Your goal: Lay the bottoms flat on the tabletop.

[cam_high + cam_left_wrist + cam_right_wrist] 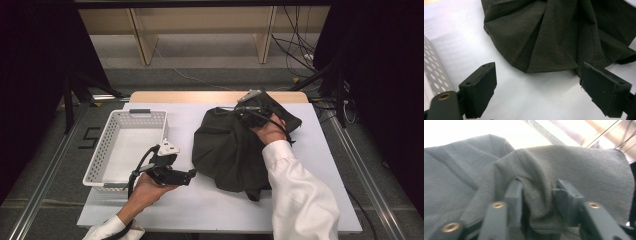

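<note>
Dark cloth [227, 150], bunched in soft folds, covers the right half of the bench [210, 210], its far corner pinched as a ridge between the jaws of the right hand-held gripper [248, 111]. The left hand-held gripper [191, 176] hangs spread wide and empty just beside the cloth's near-left hem, next to a white perforated basket [100, 150] at the bench's left edge. The fabric looks light and limp; a hem or corner seems the surest hold.

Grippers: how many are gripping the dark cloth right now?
1. The right gripper pinches a fold of the dark cloth at its far side; the left gripper is open beside the white basket.
</note>
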Available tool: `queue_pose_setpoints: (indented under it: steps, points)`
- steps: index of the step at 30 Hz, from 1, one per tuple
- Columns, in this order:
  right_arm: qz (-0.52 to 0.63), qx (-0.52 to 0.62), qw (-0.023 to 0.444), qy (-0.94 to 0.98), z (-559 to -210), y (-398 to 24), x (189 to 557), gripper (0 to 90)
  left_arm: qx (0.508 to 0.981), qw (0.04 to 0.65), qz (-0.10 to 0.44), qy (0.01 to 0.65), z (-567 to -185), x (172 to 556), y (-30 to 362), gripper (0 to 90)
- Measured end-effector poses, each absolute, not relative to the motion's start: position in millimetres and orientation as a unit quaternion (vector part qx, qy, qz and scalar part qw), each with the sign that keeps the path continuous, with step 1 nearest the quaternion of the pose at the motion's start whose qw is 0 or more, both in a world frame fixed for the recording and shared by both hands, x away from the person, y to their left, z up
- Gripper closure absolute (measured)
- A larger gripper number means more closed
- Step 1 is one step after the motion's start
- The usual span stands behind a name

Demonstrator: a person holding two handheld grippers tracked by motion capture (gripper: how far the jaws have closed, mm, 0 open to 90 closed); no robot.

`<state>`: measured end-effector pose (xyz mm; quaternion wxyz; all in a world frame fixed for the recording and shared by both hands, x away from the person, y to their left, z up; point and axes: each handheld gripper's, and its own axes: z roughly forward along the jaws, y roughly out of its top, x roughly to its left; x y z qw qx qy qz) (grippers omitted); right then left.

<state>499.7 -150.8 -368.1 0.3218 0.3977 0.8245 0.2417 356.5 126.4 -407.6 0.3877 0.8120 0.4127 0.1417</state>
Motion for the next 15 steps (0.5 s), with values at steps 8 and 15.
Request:
queue_pose_setpoints:
  steps: [8,15]
  points:
    - [0.314,0.428,0.276,0.801,-353.5,-187.5,476.3,40.2,0.811,0.388,0.144,0.413,-407.7,357.2,127.0,13.6]
    - [0.368,0.449,0.264,0.77,-340.3,-219.8,448.4,34.9,0.811,0.389,0.145,0.413,-405.7,356.2,127.2,13.6]
